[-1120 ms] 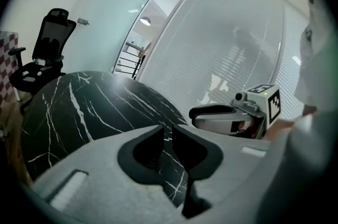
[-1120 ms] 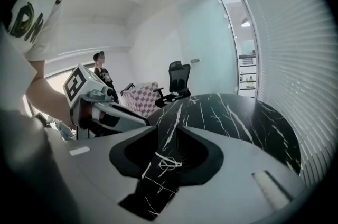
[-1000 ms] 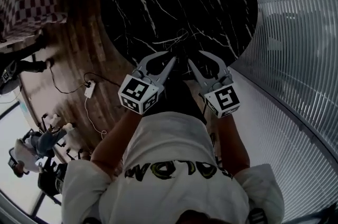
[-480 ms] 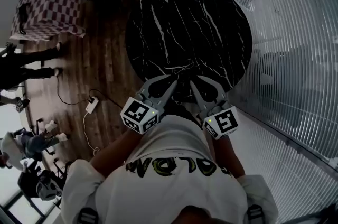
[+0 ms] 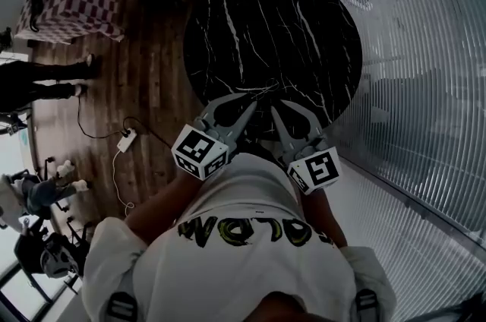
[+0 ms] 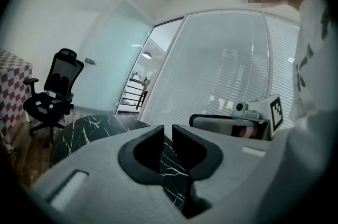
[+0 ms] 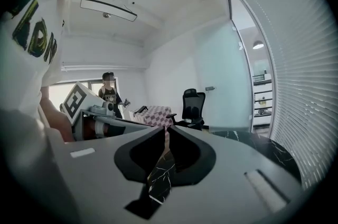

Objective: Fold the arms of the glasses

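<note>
Both tongs are parked at chest height over the 6 o'clock rim of the round black marble table [image 5: 304, 24]. They point across it, nearly level, and neither is on the work.

- Left gripper [image 6: 168, 132]: jaws stand a narrow slit apart. Only marble shows through the slit, so we see nothing held.
- Right gripper [image 7: 166, 130]: jaws have just been closing. The tips now look together with nothing between them, just tabletop behind.
- Our read on the pose: hands pulled clear, tips converging toward the same patch of table. That suits a pause between grabs or a finished job. We can't say which.

Glasses [image 5: 261, 89]: we make out only a faint thin wire outline lying flat on the marble, at 12 o'clock from both sets of tips. It sits between the two lines of aim, close to the near rim. It is easy to confuse with the white veins. Neither gripper view shows the glasses.

The glasses are apart from both tongs, with no contact. We can't tell whether the arms are folded or still out, because the outline is too thin and dark. For the next grab, we'd expect both tips to drop and tilt down onto that spot.
</note>
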`<state>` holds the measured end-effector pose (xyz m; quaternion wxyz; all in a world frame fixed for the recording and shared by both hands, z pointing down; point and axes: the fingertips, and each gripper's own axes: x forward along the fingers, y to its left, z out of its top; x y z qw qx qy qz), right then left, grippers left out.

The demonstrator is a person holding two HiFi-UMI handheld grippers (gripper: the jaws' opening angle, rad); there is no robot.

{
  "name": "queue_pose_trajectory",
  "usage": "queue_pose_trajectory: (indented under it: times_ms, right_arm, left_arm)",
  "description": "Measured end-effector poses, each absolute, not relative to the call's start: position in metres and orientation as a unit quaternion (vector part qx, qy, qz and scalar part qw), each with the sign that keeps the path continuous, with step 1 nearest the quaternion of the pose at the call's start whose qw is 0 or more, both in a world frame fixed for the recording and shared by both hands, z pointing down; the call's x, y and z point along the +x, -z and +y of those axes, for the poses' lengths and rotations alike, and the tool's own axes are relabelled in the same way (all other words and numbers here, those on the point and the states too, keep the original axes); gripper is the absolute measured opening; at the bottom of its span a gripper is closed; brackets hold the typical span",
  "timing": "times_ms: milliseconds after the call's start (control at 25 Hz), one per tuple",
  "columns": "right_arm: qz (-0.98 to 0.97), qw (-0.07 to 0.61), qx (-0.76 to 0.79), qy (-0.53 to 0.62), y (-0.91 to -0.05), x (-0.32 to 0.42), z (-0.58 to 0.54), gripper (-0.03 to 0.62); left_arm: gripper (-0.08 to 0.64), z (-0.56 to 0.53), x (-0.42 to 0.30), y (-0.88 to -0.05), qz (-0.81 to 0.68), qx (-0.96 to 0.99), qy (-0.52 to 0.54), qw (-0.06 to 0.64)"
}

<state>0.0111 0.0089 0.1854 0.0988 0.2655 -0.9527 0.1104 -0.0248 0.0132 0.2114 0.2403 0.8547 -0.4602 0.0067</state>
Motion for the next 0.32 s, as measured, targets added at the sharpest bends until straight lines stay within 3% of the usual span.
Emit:
queue_pose_trajectory:
  times_ms: [320]
  right_arm:
    - [-0.951, 0.105, 0.271, -0.108, -0.180, 0.022, 0.014, 0.031]
  left_arm:
    - [0.052, 0.024, -0.015, -0.206, -0.456, 0.856, -0.002, 0.245]
